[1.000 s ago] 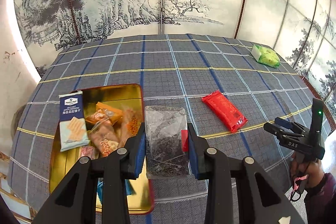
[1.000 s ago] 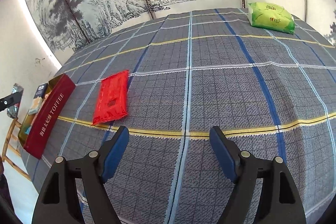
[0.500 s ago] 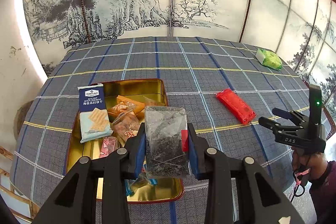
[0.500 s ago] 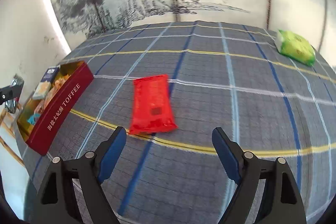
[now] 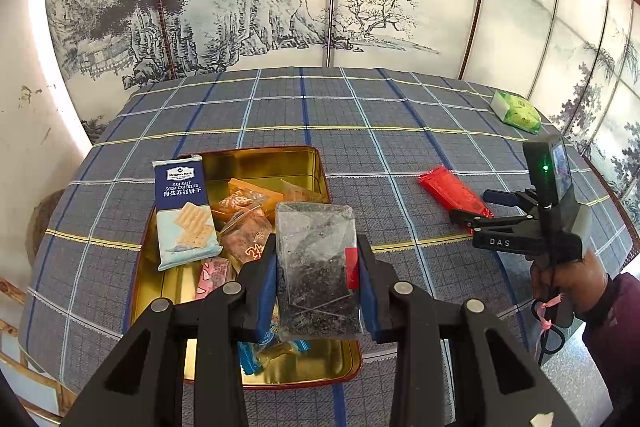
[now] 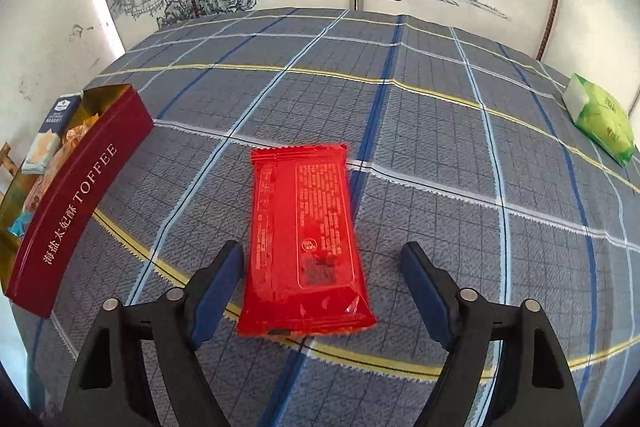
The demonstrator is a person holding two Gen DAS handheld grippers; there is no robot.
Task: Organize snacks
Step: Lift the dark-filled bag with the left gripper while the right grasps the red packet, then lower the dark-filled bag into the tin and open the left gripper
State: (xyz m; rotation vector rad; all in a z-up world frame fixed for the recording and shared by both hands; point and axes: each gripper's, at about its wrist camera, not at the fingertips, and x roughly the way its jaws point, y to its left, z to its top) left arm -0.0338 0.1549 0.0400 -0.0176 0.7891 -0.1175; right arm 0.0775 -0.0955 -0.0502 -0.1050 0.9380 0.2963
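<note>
I am holding my right gripper [image 6: 322,291] over the red snack packet [image 6: 304,239], which is lying flat on the plaid-covered bench [image 6: 440,131]. The packet's long axis is running almost straight away from me, in line with the gripper's pointing direction, so the two fingers are straddling its short width. Its near end is sitting between the fingers, closer to the left finger [image 6: 218,283] than to the right one. The fingers are apart and closing; neither pad is touching the wrapper yet. The gripper is pitched steeply down toward the bench.

My left gripper [image 5: 316,287] is clamped on a clear packet of dark contents [image 5: 316,267], carrying it above the near right part of the open tin [image 5: 312,157], which is already holding other snacks. The right gripper is by far the nearer to the red packet. A green packet [image 6: 600,119] is lying well apart, at the far right of the bench.
</note>
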